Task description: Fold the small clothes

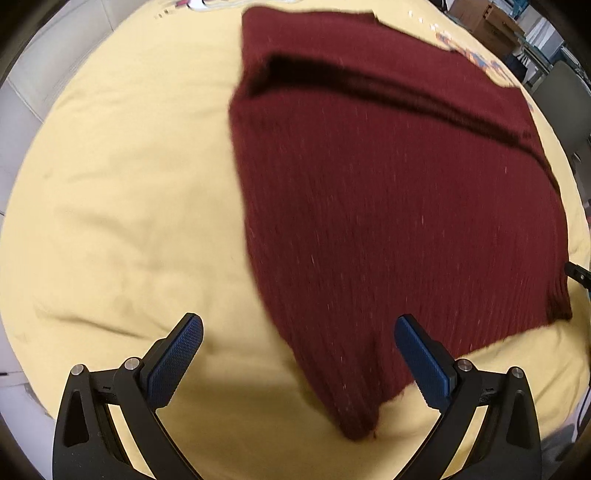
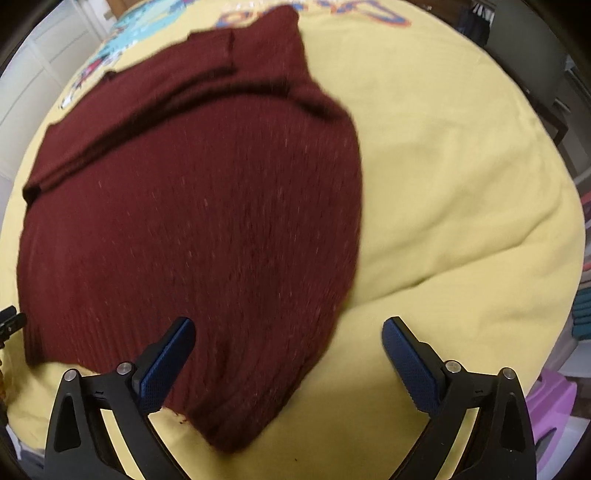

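A dark red ribbed knit garment [image 1: 388, 206] lies spread on a yellow sheet [image 1: 122, 192], with a folded-over band across its far part. My left gripper [image 1: 299, 354] is open and empty, above the garment's near left corner. In the right wrist view the same garment [image 2: 192, 221] fills the left and middle. My right gripper [image 2: 288, 358] is open and empty, above the garment's near right corner, its left finger [image 2: 166, 365] over the knit.
The yellow sheet [image 2: 461, 184] has a coloured print at its far edge [image 2: 314, 14]. Cardboard boxes [image 1: 487, 18] stand beyond the bed. A purple stool [image 2: 550, 410] and shelves sit at the right. The other gripper's tip [image 1: 578, 275] shows at the garment's right edge.
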The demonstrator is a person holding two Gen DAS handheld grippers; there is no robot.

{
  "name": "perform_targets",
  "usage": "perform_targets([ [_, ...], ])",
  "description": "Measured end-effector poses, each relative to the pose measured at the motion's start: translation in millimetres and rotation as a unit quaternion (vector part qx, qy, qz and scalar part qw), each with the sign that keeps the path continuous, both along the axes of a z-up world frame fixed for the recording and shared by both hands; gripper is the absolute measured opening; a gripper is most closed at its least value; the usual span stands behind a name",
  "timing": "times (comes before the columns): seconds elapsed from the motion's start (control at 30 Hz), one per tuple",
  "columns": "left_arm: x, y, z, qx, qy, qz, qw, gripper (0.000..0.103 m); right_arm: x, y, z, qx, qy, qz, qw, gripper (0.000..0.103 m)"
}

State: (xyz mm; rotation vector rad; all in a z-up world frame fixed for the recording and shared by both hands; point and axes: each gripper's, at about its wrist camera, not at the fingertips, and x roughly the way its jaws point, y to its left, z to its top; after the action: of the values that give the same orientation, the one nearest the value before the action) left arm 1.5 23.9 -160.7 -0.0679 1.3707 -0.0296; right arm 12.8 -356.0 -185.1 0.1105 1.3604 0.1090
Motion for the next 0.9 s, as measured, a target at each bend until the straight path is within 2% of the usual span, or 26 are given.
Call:
perform_targets([
  [0.2,2,-10,-22,-0.016,0.037,-0.007,0.9992,0.101,0,10,-12,-0.015,0.024,0.025,0.999,0.096],
  [0.23,3,-13,-25,-0.023,0.042,-0.01,0.9988,0.099,0,13,-14,-0.013,0.03,0.031,0.999,0.096],
  [0.27,7,-15,-27,-0.028,0.045,-0.014,0.9985,0.091,0,17,-18,-0.009,0.037,0.039,0.998,0.095],
  [0.33,10,-21,-31,-0.031,0.056,-0.024,0.9977,0.08,-1,23,-21,-0.009,0.045,0.049,0.998,0.073],
  [0.37,11,-23,-32,-0.03,0.06,-0.028,0.9974,0.075,-1,24,-24,-0.004,0.053,0.051,0.997,0.052],
  [0.4,12,-25,-32,-0.031,0.061,-0.029,0.9973,0.071,0,24,-26,0.005,0.061,0.048,0.997,0.044],
  [0.43,12,-26,-31,-0.035,0.06,-0.032,0.9971,0.06,0,22,-26,0.017,0.064,0.047,0.997,0.04],
  [0.47,13,-28,-29,-0.04,0.058,-0.033,0.9969,0.046,0,20,-26,0.03,0.067,0.047,0.996,0.028],
  [0.5,14,-29,-27,-0.045,0.057,-0.035,0.9968,0.038,0,18,-26,0.039,0.069,0.046,0.996,0.021],
  [0.53,14,-29,-24,-0.054,0.056,-0.036,0.9963,0.022,1,15,-24,0.048,0.069,0.043,0.996,0.019],
  [0.57,15,-30,-23,-0.065,0.057,-0.037,0.9956,0.014,1,13,-22,0.051,0.067,0.042,0.996,0.016],
  [0.7,18,-32,-11,-0.069,0.046,-0.046,0.9955,0.01,3,5,-7,0.064,0.051,0.038,0.996,0.013],
  [0.9,32,-31,26,-0.082,0.005,-0.043,0.9957,0.009,11,-5,31,0.074,0.003,0.04,0.996,0.012],
])
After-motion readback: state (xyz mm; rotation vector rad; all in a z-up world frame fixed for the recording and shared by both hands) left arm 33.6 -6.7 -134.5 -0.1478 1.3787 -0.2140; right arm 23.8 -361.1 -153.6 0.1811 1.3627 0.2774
